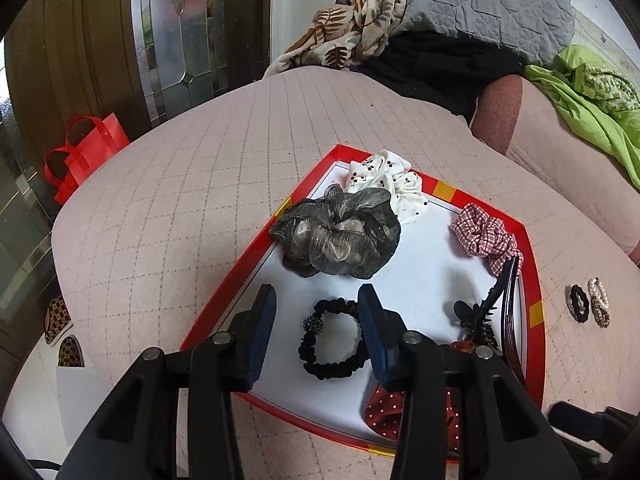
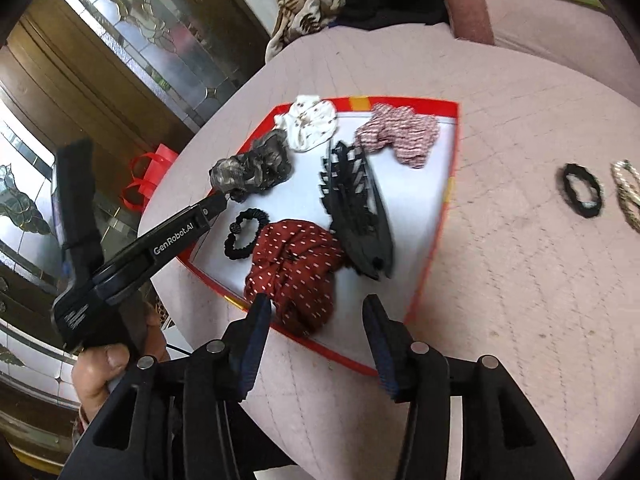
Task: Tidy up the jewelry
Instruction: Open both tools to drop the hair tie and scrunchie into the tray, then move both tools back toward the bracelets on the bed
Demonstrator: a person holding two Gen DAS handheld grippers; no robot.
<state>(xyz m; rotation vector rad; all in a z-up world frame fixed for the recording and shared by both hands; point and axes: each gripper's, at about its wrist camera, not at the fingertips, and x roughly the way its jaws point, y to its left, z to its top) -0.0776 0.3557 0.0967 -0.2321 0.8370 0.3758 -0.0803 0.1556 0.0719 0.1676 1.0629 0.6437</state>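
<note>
Now both your hand-held grippers, left point(image 1: 316, 312) and right point(image 2: 316, 320), stand apart and empty. Most hair pieces already lie in the red tray point(image 1: 532, 264); two hair ties point(image 2: 580, 194) remain on the cushion beyond its right edge, probably your next pickup.

Place: a lived-in home, likely a sitting room.
Seating: a pink quilted sofa cover point(image 1: 168, 208) spreads under everything.
Bedding: a grey quilted pillow point(image 1: 488, 4), leaf-print blanket point(image 1: 360, 12) and green sheet point(image 1: 580, 108) lie heaped behind.
Door: wooden, with leaded decorative glass point(image 1: 180, 32).
Floor: a red shopping bag point(image 1: 86, 148) and checkered slippers point(image 1: 60, 320).
</note>
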